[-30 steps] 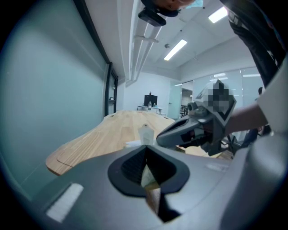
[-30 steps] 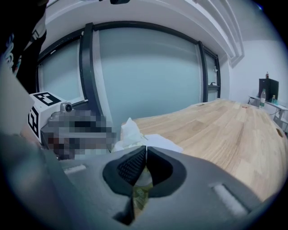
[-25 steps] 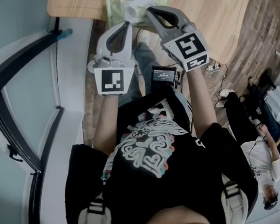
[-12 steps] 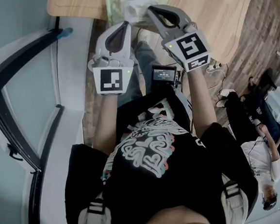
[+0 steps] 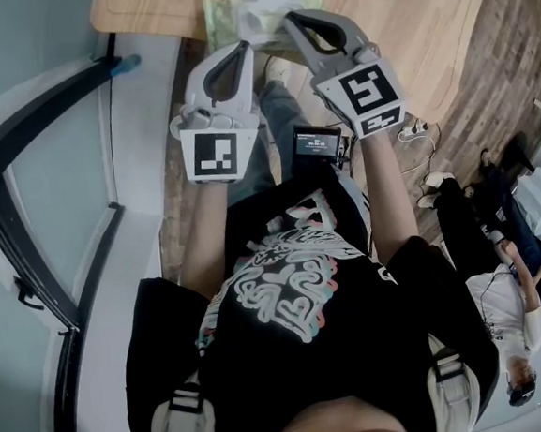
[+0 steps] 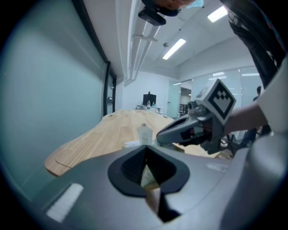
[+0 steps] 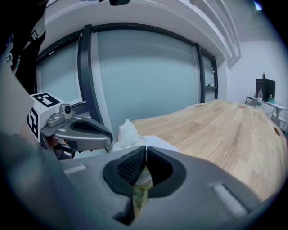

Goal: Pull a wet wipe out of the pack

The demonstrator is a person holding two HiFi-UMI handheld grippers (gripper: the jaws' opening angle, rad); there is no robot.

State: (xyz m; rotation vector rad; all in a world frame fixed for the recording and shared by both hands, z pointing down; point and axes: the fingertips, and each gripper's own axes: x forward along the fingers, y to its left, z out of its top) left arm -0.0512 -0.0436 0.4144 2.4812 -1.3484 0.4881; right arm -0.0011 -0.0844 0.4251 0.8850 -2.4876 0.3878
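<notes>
Both grippers at the pack, no wipe pulled yet.

At the left, the left gripper point(image 5: 242, 49) is held with its jaws pressed together and nothing caught between them, its tip close to the near edge of the desk point(image 5: 423, 28). In the middle, the green wet-wipe pack point(image 5: 225, 19) is seen lying on the desk by that edge, and a white wipe point(image 7: 127, 130) is poking up out of it, untouched. At the right, the right gripper point(image 5: 291, 18) is likewise closed and empty, its tip near the pack. The task is judged barely begun: the wipe has yet to be gripped, the pack steadied, and the sheet drawn clear.
</notes>
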